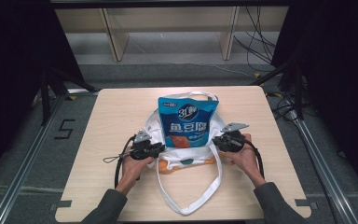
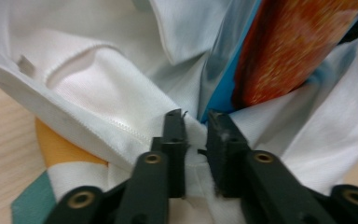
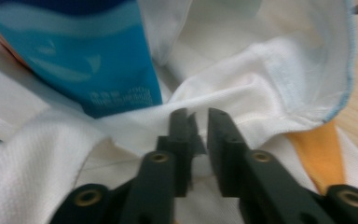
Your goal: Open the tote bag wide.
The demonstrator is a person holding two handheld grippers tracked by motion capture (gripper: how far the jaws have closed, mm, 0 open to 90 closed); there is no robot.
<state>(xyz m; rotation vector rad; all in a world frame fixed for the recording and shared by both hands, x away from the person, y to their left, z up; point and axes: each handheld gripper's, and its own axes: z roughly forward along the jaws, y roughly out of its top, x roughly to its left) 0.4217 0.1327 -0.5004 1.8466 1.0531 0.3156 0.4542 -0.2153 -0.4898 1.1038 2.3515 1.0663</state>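
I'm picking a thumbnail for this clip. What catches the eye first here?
The bright blue snack pouch standing upright mid-table, its lower part sunk into the mouth of a white cloth tote bag. Next, the left gripper and right gripper, one at each side of the bag's rim, with white fabric between their jaws.

A white cloth bag [image 1: 186, 163] with orange and teal patches is lying crumpled on the table, its long handles looping toward the near edge. A blue snack packet [image 1: 188, 122] with an orange picture is standing upright, leaning slightly, inside the bag's open mouth.
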